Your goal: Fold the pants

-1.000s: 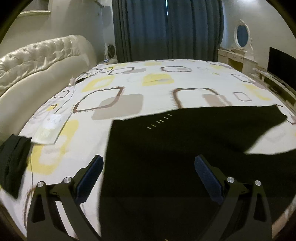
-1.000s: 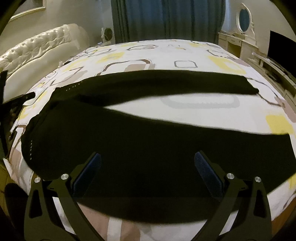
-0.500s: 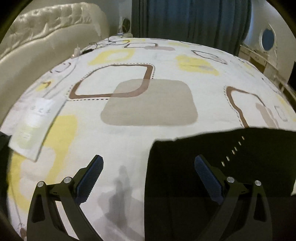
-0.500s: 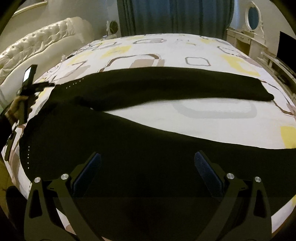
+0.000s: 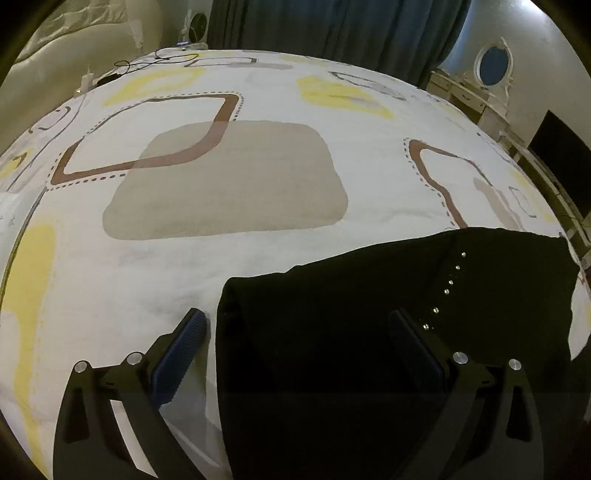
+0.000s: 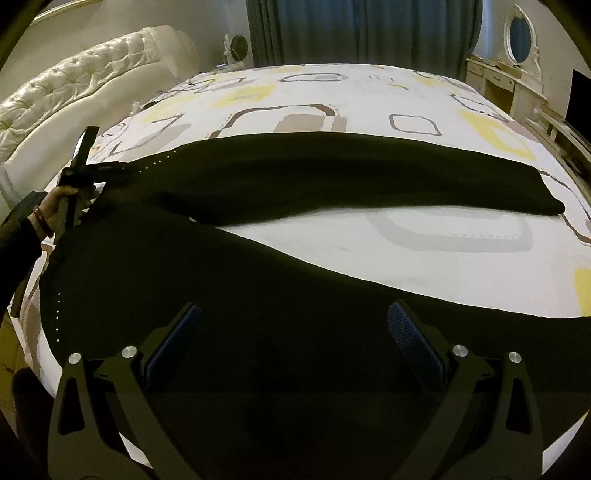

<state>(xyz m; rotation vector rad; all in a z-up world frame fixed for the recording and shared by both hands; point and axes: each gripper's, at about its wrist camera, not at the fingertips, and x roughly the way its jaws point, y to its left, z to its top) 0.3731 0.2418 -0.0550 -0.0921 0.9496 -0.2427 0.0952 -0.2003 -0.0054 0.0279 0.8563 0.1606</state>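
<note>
The right gripper (image 6: 293, 347) is wide open, low over the near leg of the black pants (image 6: 229, 295). The pants lie flat on the bed (image 6: 461, 258), legs spread apart. The left gripper (image 5: 295, 350) is wide open too, at the waist corner, one finger over the sheet, one over the cloth. Farther off are a headboard (image 6: 74, 92) and curtains (image 6: 362, 29).

Black pants (image 6: 258, 266) spread flat on bed, legs parted, studs along waist corners.

Patterned bedspread (image 5: 229, 184), tufted headboard (image 6: 74, 85) (cream), dark curtains (image 6: 354, 29)
</note>
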